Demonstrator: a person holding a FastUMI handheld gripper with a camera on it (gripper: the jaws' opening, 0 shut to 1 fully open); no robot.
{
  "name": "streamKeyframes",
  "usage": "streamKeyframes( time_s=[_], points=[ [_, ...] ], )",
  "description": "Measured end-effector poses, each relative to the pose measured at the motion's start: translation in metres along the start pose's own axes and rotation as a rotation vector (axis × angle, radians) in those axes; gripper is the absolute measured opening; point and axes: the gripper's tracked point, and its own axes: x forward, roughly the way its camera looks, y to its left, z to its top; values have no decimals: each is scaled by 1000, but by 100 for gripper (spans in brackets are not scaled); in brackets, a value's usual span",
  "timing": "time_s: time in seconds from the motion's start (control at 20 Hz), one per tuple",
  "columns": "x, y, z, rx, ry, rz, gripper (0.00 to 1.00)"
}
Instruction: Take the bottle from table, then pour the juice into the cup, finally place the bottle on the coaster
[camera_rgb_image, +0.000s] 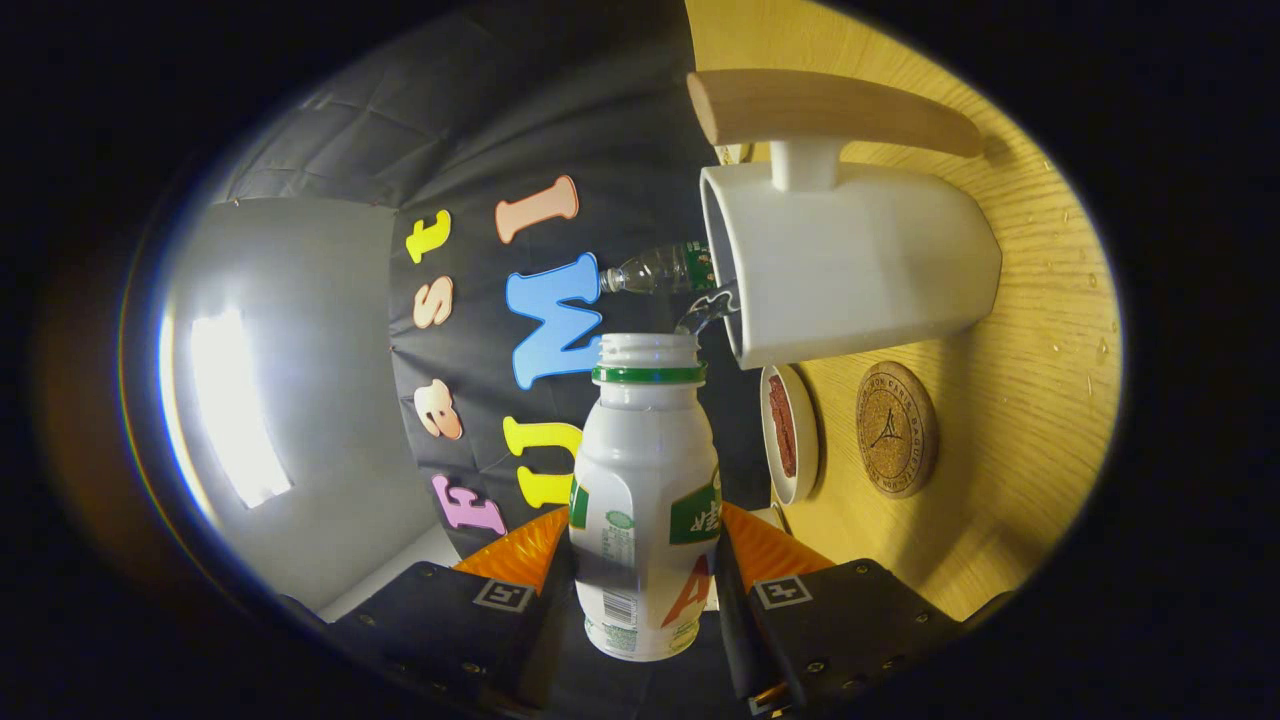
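Two fingers (520, 560) are seen at the bottom of the gripper view, one on each side of the bottle (645, 500). The gripper (645, 555) is closed on the bottle, with both fingers pressed against its sides, so the bottle is held tight between them.

The bottle is small and white, with a fat body and a narrow neck. A green ring is seen around the neck, just under the mouth. The mouth is open, and no cap is seen on it. Green patches and a big orange mark are printed on the side. Whether any juice is inside cannot be told, because the sides cannot be seen through.

The whole scene looks turned on its side, so the wood table (1030, 330) is seen like a wall past the bottle. A big white cup (850, 265) with a wood handle (830, 110) is found just beyond the bottle's mouth and off to one side. The cup's open top is pointed toward the bottle's mouth, and the two are near but not touching.

A round cork coaster (896, 428) is seen on the table next to the cup. A small white dish (790, 432) with something red in it is seen between the coaster and the bottle. A clear plastic bottle (655, 270) is seen farther back, partly hidden behind the cup.
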Motion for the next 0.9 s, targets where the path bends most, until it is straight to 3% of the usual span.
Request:
streamKeyframes(
  time_s=[0.9],
  points=[
    [6, 8, -3, 82, -25, 58, 65]
  ],
)
